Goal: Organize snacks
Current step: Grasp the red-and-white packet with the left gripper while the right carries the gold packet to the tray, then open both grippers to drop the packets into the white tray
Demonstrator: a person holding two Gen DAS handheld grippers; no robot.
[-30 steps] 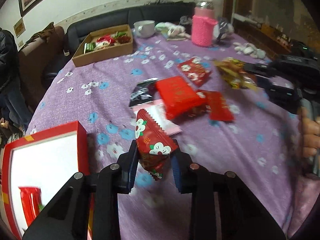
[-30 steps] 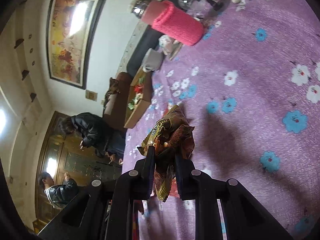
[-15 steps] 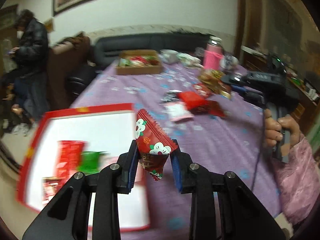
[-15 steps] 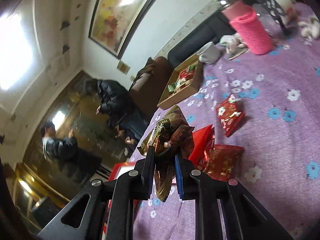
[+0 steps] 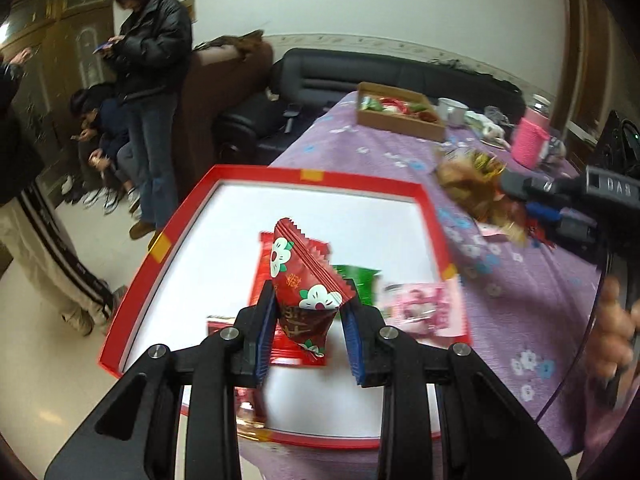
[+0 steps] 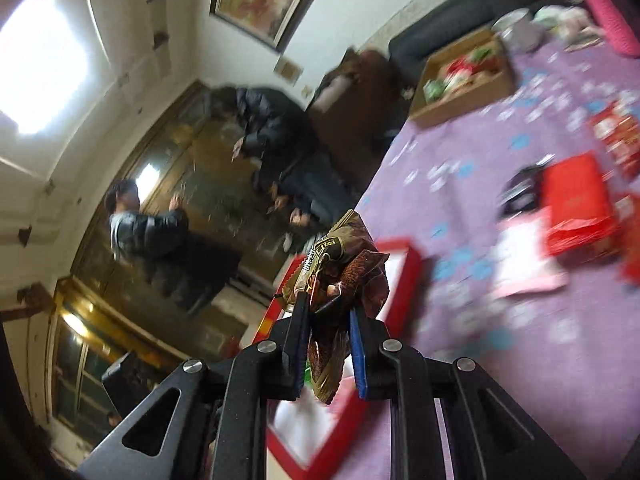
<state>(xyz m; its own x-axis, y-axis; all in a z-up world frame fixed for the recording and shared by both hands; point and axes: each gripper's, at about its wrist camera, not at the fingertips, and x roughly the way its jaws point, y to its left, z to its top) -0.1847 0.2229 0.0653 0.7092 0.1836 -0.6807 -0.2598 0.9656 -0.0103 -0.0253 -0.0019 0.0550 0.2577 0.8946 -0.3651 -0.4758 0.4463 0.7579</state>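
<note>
My left gripper [image 5: 308,308] is shut on a red flowered snack packet [image 5: 306,280], hanging over the white inside of a red-rimmed tray [image 5: 320,178]. Several snack packets lie in that tray, among them a green one [image 5: 362,276] and a pink one [image 5: 420,308]. My right gripper [image 6: 328,320] is shut on a brown and gold snack bag [image 6: 344,276], near the tray's red rim [image 6: 412,280]. In the left wrist view that brown bag [image 5: 476,184] and the right gripper [image 5: 516,188] hover over the tray's right corner, held by a hand [image 5: 612,332].
A purple flowered cloth [image 5: 540,292] covers the table. Loose red packets [image 6: 576,208] and a pink-white one [image 6: 524,256] lie on it. A cardboard box of snacks [image 5: 400,114], a cup [image 5: 452,110] and a pink-sleeved flask [image 5: 534,140] stand at the far end. People [image 5: 152,92] stand and sit left of the table.
Both grippers have swung left from the middle of the table toward the red tray, each keeping its packet. The left one now hangs over the tray; the right view has rolled.
</note>
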